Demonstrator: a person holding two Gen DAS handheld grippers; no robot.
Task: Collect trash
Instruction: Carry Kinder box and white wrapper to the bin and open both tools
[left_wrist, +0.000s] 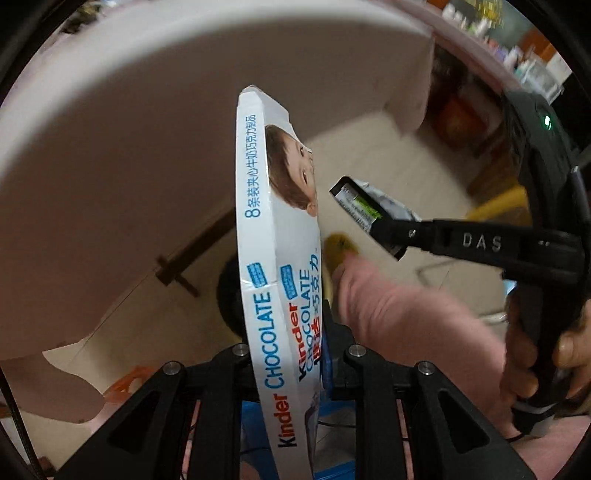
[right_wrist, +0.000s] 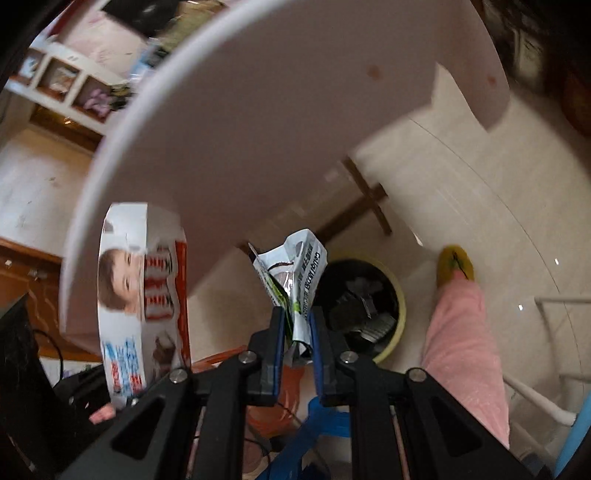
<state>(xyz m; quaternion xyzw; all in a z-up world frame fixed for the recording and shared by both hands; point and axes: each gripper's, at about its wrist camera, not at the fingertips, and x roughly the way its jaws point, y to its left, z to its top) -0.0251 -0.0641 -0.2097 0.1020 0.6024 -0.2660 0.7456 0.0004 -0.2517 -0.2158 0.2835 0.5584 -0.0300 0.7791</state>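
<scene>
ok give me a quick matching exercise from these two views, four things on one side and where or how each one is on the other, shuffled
Things:
1. Kinder chocolate box
2. crumpled wrapper
3. bin
4. yellow slipper

Place or state:
A. on the floor, with a black liner
B. clamped in the left gripper
C. on a foot, below a pink trouser leg
D. pinched in the right gripper

Pairs: 1-B, 2-D, 3-A, 4-C

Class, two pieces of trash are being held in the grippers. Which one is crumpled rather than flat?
The small foil wrapper in the right gripper is crumpled. The chocolate box in the left gripper is a flat white carton, much longer.
</scene>
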